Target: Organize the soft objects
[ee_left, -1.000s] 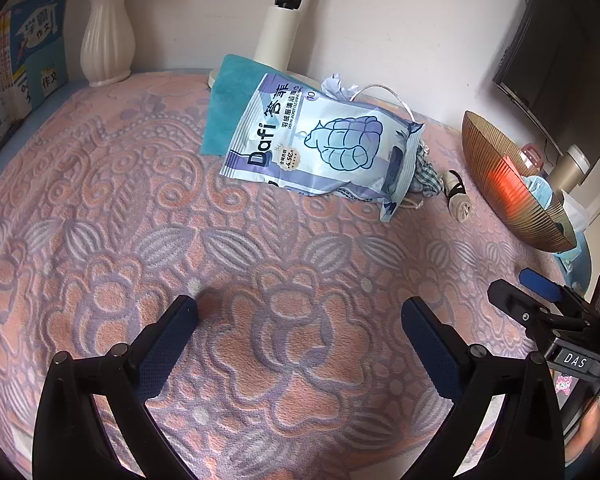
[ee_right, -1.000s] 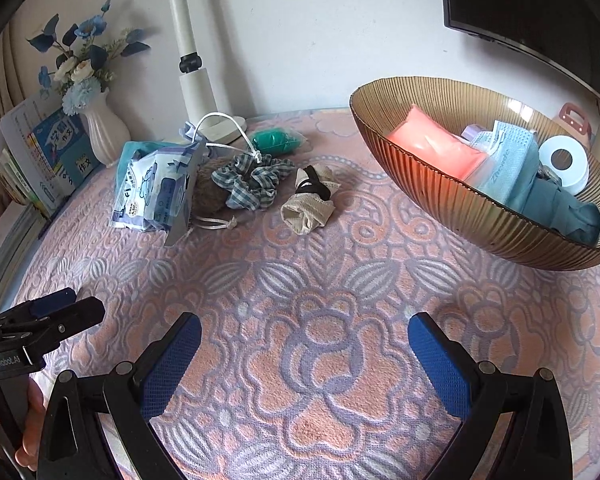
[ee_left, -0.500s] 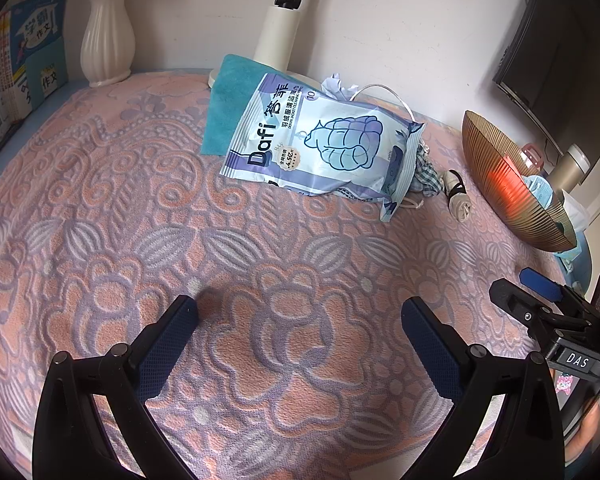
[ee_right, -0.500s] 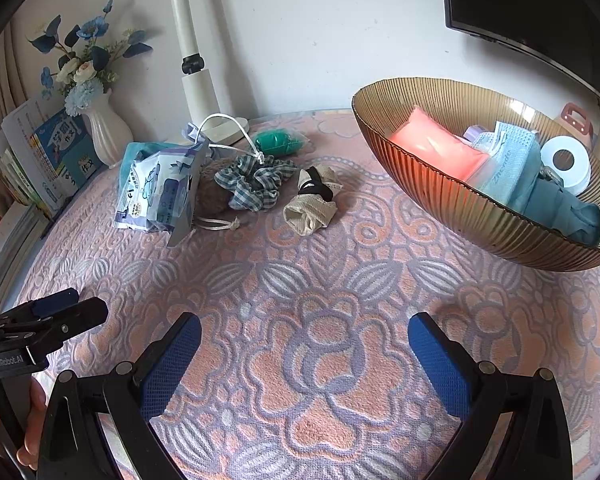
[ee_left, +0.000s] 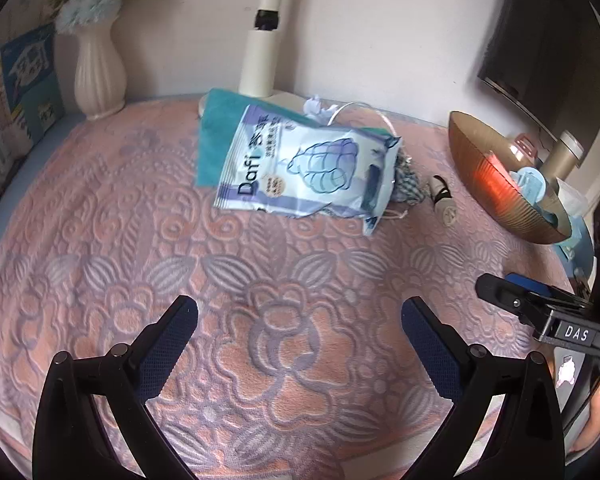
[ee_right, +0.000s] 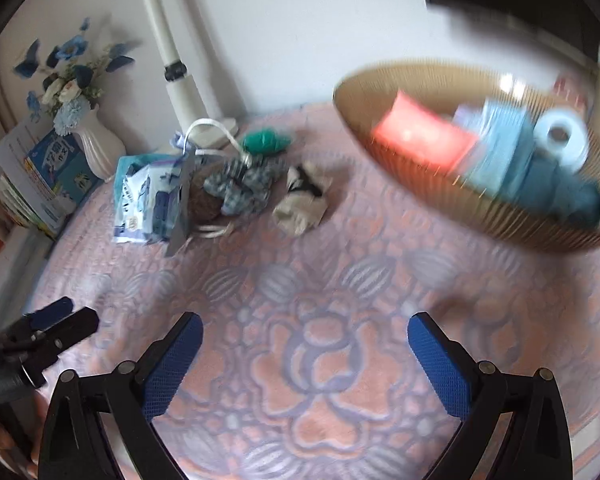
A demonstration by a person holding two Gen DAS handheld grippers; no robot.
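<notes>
Over the patterned pink-and-lilac tabletop (ee_left: pixel 100 240), the left gripper (ee_left: pixel 299 322) hovers with its jaws spread wide and nothing between them. Beside it, the right gripper (ee_right: pixel 305 338) is likewise wide apart and empty; its view is blurred. Toward the back, a pale blue Dafi packet (ee_left: pixel 308 168) lies on a teal cloth (ee_left: pixel 214 136), next to a checked scrunchie (ee_right: pixel 242 184), a beige pouch (ee_right: pixel 302 206) and a green item (ee_right: pixel 264 141). Off to the right, a ribbed golden bowl (ee_right: pixel 500 228) holds an orange-red pack (ee_right: pixel 424 136), blue cloths (ee_right: pixel 500 152) and a tape roll (ee_right: pixel 562 140). A white vase (ee_left: pixel 99 76) stands at the back left, by a lamp post (ee_left: pixel 264 40).
</notes>
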